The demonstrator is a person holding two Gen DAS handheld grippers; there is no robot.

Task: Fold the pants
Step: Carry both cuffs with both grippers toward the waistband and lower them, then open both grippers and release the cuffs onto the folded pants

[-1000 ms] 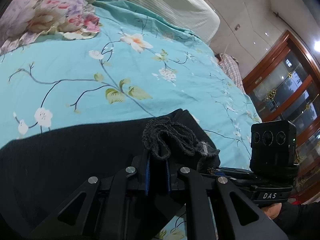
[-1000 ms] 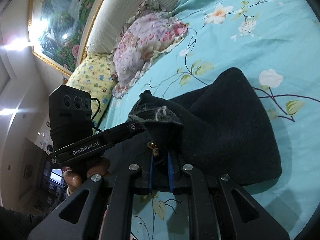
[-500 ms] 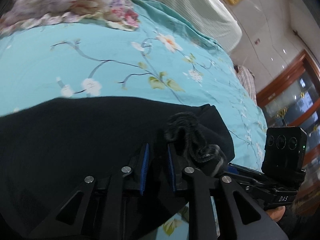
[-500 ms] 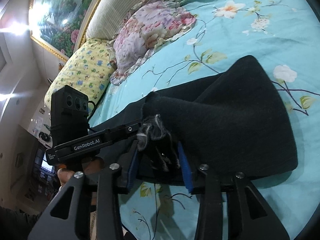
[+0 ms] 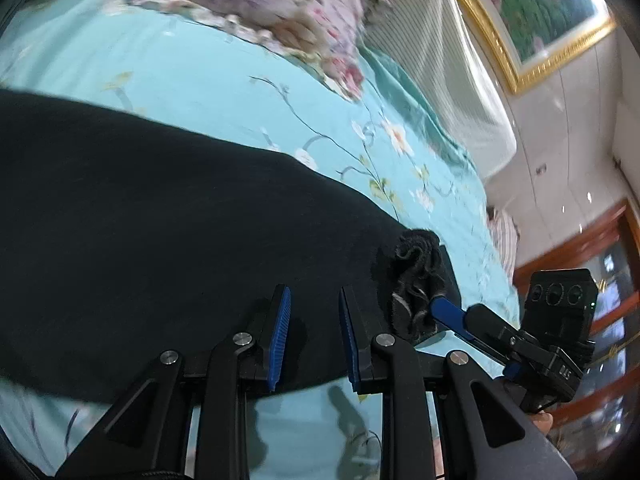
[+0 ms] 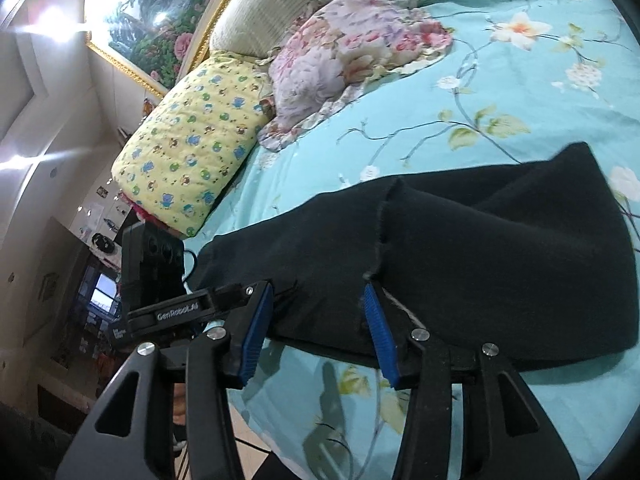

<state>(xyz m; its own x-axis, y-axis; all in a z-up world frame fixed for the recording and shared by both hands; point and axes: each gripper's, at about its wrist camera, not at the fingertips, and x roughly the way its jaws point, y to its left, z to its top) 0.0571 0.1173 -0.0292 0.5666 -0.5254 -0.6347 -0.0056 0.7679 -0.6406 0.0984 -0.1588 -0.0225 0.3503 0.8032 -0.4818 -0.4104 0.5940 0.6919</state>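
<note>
- Left gripper (image 5: 314, 334): jaws parted with a clear gap; nothing held; blue ribbed pads (image 5: 280, 336) seen bare, poised just above the near edge of the pants (image 5: 180, 220).
- Pants: black, matte, fleecy knit; spread flat ahead of and to the left of the left claw, over a turquoise floral bedsheet (image 5: 200, 80); a crumpled, ruffled bunch of hem (image 5: 416, 276) noted just right of the left claw, touching the tip of the other tool.
- Handling, judged: light, limp, no stiffness; sag and slip of layers expected when lifted; a pinch through all layers at a corner or hem edge is advised, not mid-panel.
- Right gripper (image 6: 316, 328): jaws spread wide; nothing gripped; cloth edge lies between and just ahead of the pads, the right pad touching or nearly touching a seam ridge (image 6: 382, 236).
- In the right view the pants lie doubled, upper layer ending at that seam; rounded fold bulging to the claw's far right.
- Beyond: yellow printed pillow (image 6: 192, 148) far left; pink floral pillow (image 6: 352, 56) ahead; quilted, soft shapes.
</note>
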